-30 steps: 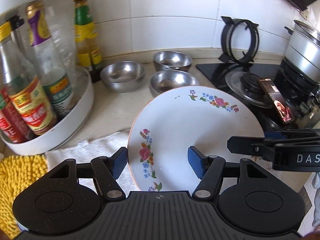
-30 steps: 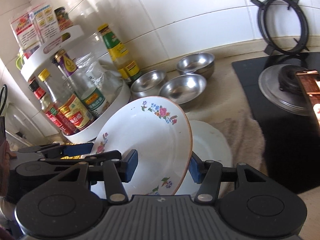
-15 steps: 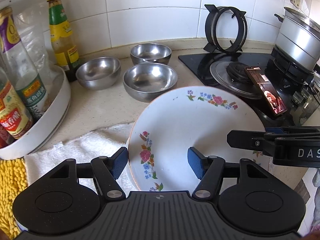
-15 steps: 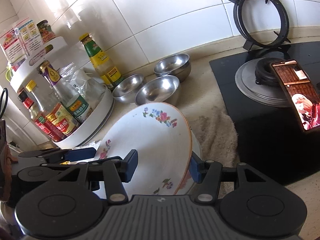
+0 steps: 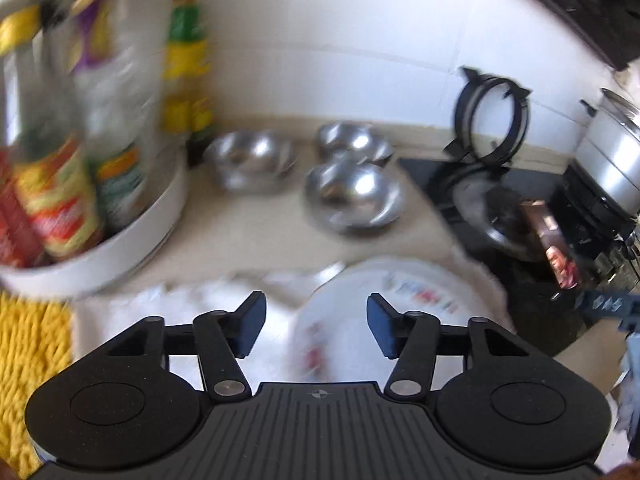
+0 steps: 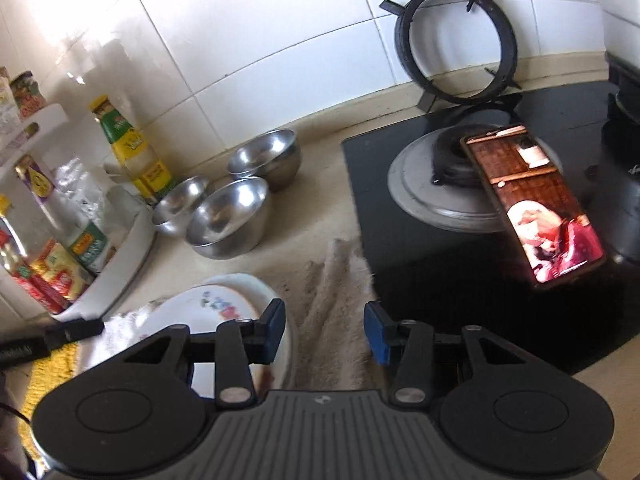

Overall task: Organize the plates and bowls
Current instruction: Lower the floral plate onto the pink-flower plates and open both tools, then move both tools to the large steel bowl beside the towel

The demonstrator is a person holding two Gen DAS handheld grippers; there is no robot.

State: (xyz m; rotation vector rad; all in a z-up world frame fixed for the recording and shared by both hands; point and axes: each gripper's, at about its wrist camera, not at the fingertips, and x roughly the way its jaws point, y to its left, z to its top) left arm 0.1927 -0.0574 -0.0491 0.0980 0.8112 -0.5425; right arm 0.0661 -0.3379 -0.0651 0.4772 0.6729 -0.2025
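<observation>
The floral plate (image 6: pixel 200 312) lies flat on a plain white plate (image 6: pixel 266 294) on the towel, free of both grippers. In the blurred left wrist view the floral plate (image 5: pixel 400 300) sits low, just beyond my left gripper (image 5: pixel 316 320). Its jaws are closing with no pad touching the plate. My right gripper (image 6: pixel 324 328) hangs over the beige towel, right of the plates, jaws closing on nothing. Three steel bowls (image 6: pixel 228 216) (image 6: pixel 180 200) (image 6: pixel 268 156) stand near the wall; the same steel bowls (image 5: pixel 352 196) show in the left wrist view.
A white turntable of sauce bottles (image 6: pixel 120 248) stands at the left, with a yellow mat (image 5: pixel 32 340) in front. The beige towel (image 6: pixel 332 288) lies beside the black hob (image 6: pixel 440 272). On the hob rests a lit phone (image 6: pixel 532 208); a pan ring (image 6: pixel 456 44) leans on the tiles.
The floral plate, held up tilted between both grippers, now lies flat on the white plate. Both grippers have let go and drawn back, and their jaws have narrowed.
</observation>
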